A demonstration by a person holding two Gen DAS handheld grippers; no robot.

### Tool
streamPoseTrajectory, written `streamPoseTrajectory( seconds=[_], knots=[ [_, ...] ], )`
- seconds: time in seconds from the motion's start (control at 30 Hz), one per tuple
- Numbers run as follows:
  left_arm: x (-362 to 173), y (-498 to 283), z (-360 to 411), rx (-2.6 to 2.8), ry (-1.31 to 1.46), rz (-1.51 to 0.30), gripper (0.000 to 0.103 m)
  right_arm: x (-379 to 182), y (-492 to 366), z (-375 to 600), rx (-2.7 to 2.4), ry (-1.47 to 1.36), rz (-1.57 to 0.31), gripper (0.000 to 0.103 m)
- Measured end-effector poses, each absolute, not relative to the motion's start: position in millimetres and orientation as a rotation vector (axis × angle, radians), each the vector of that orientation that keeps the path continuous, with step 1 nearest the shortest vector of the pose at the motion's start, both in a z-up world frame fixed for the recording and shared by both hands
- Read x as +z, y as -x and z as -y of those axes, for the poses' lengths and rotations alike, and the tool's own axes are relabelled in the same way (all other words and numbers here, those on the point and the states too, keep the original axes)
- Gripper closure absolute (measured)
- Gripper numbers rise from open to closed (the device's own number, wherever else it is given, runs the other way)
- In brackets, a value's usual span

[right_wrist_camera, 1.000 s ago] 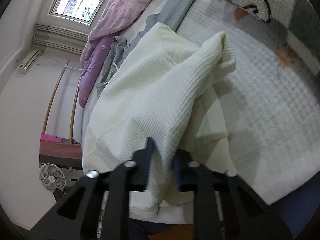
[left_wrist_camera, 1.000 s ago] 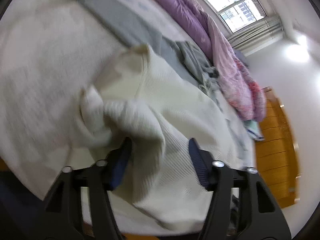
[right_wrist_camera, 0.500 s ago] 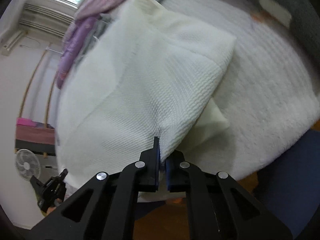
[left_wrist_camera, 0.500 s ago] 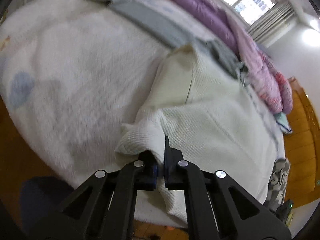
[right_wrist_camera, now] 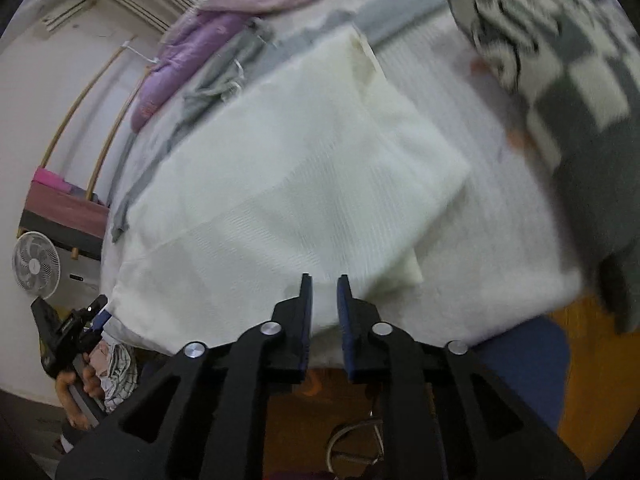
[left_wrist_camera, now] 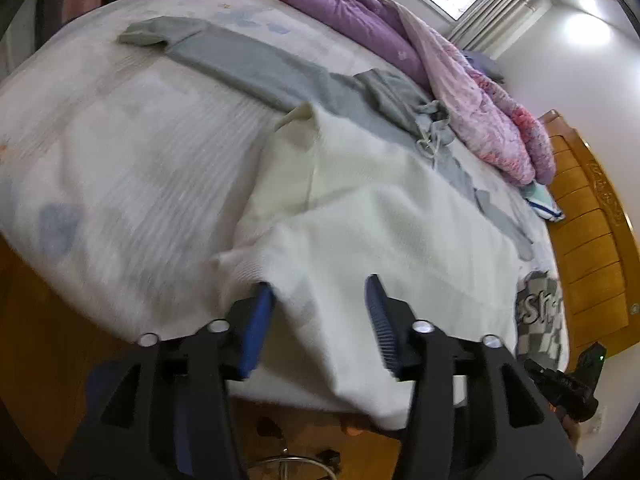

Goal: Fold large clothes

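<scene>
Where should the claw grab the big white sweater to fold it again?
Probably the near corner of the white sweater, at the bed's edge. It lies flat and doubled there, so a claw coming from the near side, tilted down, could slip a finger under the hem. The left claw is opening with cloth between its fingers, not pinched; the right claw is opening too.

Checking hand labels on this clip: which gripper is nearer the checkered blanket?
Right. The checkered blanket lies just beside the right gripper; the left gripper sits across the cream sweater.

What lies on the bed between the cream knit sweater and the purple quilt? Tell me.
A grey garment with drawstrings, spread lengthwise between the cream knit sweater and the purple quilt; the left wrist view shows it best.
</scene>
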State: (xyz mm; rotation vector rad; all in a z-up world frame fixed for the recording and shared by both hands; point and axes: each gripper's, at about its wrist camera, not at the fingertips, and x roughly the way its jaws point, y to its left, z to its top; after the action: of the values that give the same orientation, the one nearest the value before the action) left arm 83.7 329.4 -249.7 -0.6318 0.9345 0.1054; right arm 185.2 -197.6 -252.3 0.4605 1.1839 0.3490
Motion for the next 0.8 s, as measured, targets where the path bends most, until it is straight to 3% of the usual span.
streamPoseTrajectory(
  seconds=[0.07,0.17,0.37,0.6,0.8],
  knots=[
    [-249.7,-103.7,-328.7,0.121,0.615,-0.975,0.044,-242.4,-200.8,201.2,0.343,-0.443,-1.145,0.070],
    [-259.6,-114.5,-328.9,0.077,0.713,-1.087,0.035,-238.5,-223.5,206.1,0.321,-0.445,-1.126,0.068],
    [-277.7,-78.7,-326.8,0.145,0.681,-1.202,0.033,-241.2,-277.8,220.7,0.272,-0.479,-1.100,0.061],
    [-249.9,-75.7,-359.4,0.301,0.569,-1.096,0.032,-243.4,-339.2,219.2,0.228,-0.450,-1.074,0.056],
    [-240.8,-161.1,-369.2,0.149,0.518,-0.975,0.031,-250.9,-379.5,214.2,0.204,-0.433,-1.084,0.054]
  ],
)
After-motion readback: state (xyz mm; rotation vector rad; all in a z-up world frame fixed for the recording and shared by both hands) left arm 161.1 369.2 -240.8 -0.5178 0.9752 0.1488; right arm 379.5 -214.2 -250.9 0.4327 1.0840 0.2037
